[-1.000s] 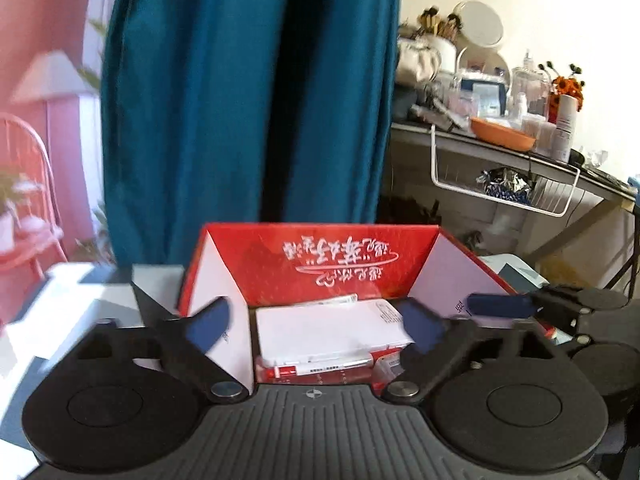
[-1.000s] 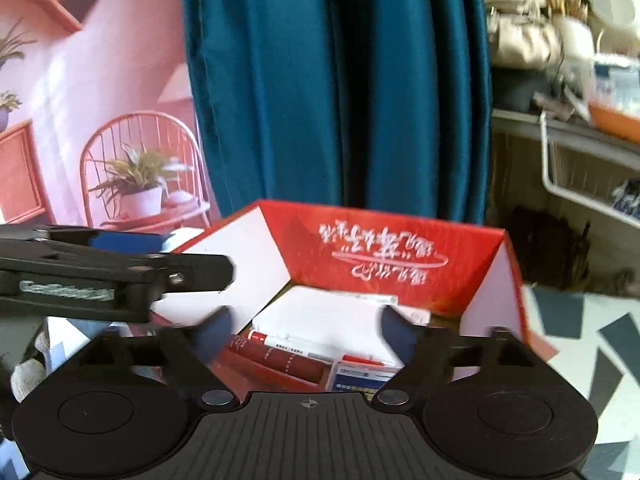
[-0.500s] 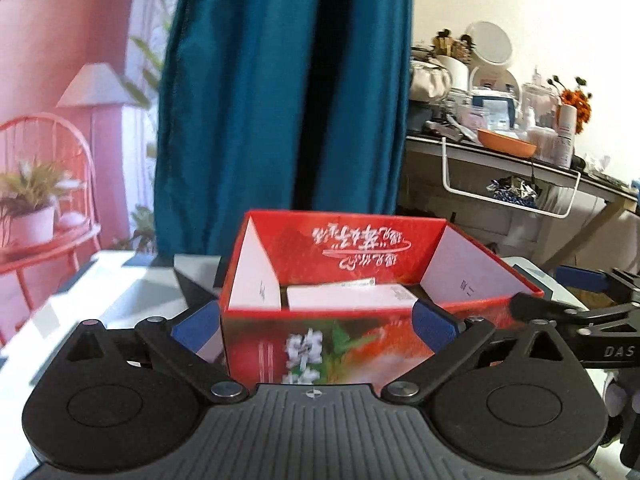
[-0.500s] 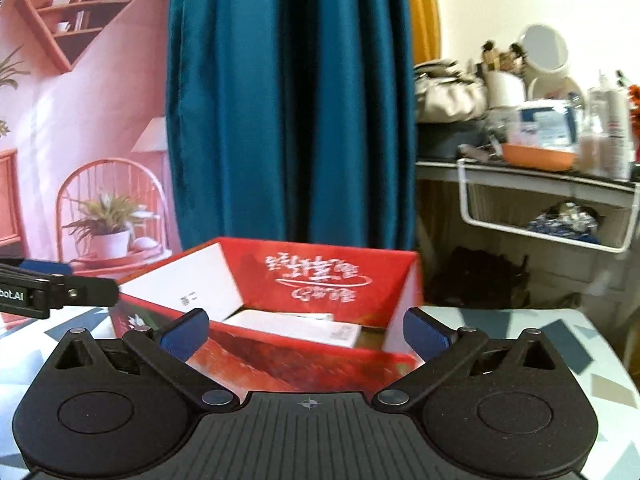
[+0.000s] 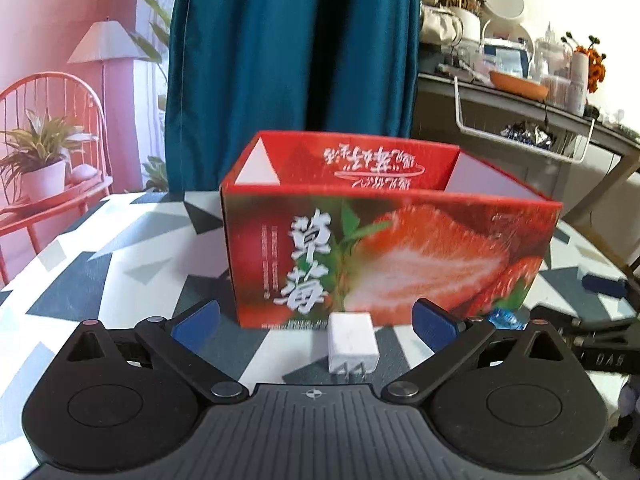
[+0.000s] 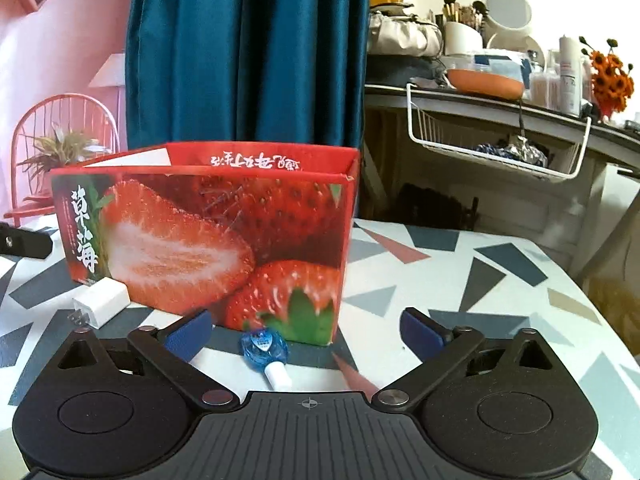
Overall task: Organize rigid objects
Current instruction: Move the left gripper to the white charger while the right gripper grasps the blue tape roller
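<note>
Rigid objects are being seen lying on the patterned table [image 6: 472, 268] at the foot of the red strawberry box [image 5: 384, 256], which is taken here as the landmark. A white charger plug [image 5: 352, 342] is lying just in front of the box's long printed wall, near its middle in the left wrist view, prongs turned away from the box. It is being framed between the blue pads of the left gripper [image 5: 314, 326], whose jaws are being held wide apart with nothing pressed between them; the pads are not touching the plug.

At the box's front right corner, a small blue object with a white stem [image 6: 266, 354] is lying close against the wall. It is being framed between the fingers of the right gripper [image 6: 306, 330], nearer the left finger. The right gripper's jaws are standing nearly full wide and are closing slightly, with the pads apart from the object. Whether the blue object is touching the box cannot be told.

The box wall itself is standing directly behind both items, limiting the room beyond them. Behind the box a teal curtain [image 6: 248, 52] is hanging. To the box's right, a cluttered shelf [image 6: 500, 104] with a wire basket [image 6: 496, 140] under it is being shown, well apart from the box.
</note>
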